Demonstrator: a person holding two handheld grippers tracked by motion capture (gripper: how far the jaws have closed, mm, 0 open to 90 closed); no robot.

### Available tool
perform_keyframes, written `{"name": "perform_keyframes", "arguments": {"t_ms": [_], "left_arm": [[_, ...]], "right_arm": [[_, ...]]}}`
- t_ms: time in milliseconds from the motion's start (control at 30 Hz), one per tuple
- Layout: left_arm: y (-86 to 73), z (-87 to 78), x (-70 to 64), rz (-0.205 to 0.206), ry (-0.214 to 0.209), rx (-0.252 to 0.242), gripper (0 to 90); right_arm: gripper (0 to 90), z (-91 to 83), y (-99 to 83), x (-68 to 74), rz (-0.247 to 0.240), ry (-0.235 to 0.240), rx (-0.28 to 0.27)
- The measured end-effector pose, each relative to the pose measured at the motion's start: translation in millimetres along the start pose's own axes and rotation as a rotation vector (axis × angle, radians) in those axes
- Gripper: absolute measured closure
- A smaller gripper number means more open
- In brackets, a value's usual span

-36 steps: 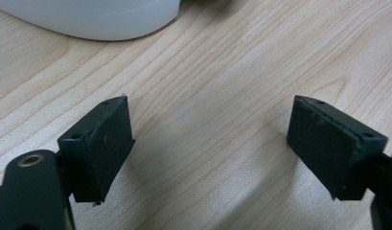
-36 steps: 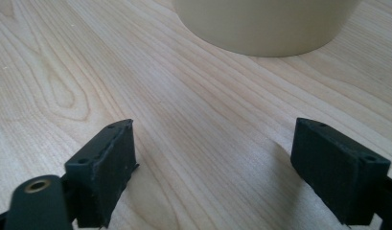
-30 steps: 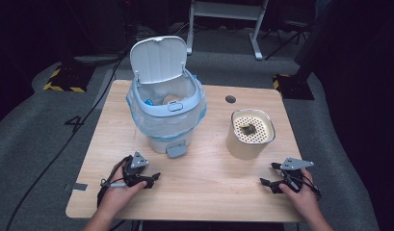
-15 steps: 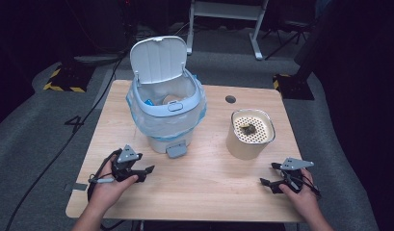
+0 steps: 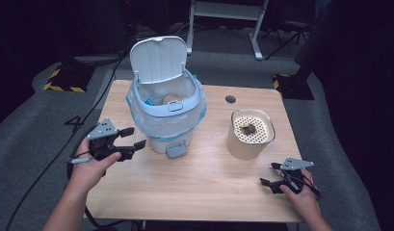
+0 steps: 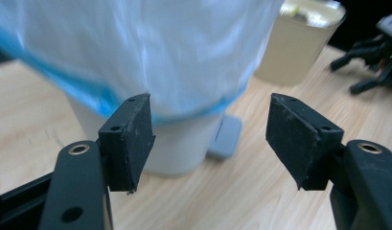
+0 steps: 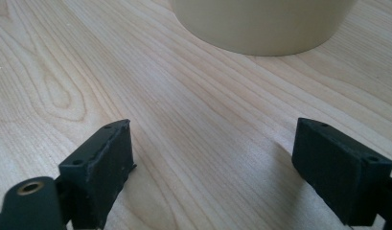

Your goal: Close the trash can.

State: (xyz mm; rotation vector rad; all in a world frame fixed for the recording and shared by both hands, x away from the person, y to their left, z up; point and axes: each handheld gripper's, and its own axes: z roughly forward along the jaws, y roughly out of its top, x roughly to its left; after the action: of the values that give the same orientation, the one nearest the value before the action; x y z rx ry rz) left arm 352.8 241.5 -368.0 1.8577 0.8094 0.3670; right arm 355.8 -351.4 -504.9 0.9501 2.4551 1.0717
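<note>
A white bin [image 5: 166, 113] with a blue-edged plastic liner stands at the table's back left, its lid [image 5: 158, 59] flipped up and a grey pedal [image 5: 176, 150] at its foot. A beige canister [image 5: 250, 134] with a perforated insert and a dark clump inside stands to the right. My left gripper [image 5: 135, 137] is open, raised at the bin's left side, jaws pointing at it. The left gripper view has the liner [image 6: 150, 52] just beyond its empty jaws and the canister [image 6: 299, 40] farther off. My right gripper [image 5: 269, 174] rests open near the front right edge, facing the canister [image 7: 260, 24].
A small dark hole [image 5: 230, 99] lies in the wooden tabletop [image 5: 204, 178] behind the canister. Cables trail from both grippers over the table's edges. Grey carpet and a metal stand [image 5: 228, 12] surround the table.
My left gripper has lifted off the table's front left and moved up and back toward the bin's left side. The right gripper has stayed put.
</note>
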Motion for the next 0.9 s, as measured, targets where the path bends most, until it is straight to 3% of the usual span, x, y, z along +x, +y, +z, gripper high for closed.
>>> {"name": "perform_keyframes", "arguments": {"t_ms": [167, 300, 467, 900], "left_arm": [[23.7, -7.2, 3.9, 0.014, -0.024, -0.067, 32.7], [39.4, -10.8, 7.2, 0.027, -0.012, -0.079, 32.8], [57.4, -13.7, 12.7, 0.012, 0.064, -0.060, 34.2], [95.9, -19.2, 29.7, -0.042, 0.072, -0.141, 35.0]], "right_arm": [[14.3, 0.0, 0.0, -0.1, 0.001, 0.000, 0.000], [14.3, 0.0, 0.0, -0.1, 0.000, 0.000, 0.000], [14.3, 0.0, 0.0, 0.0, 0.001, 0.000, 0.000], [14.3, 0.0, 0.0, -0.1, 0.001, 0.000, 0.000]]}}
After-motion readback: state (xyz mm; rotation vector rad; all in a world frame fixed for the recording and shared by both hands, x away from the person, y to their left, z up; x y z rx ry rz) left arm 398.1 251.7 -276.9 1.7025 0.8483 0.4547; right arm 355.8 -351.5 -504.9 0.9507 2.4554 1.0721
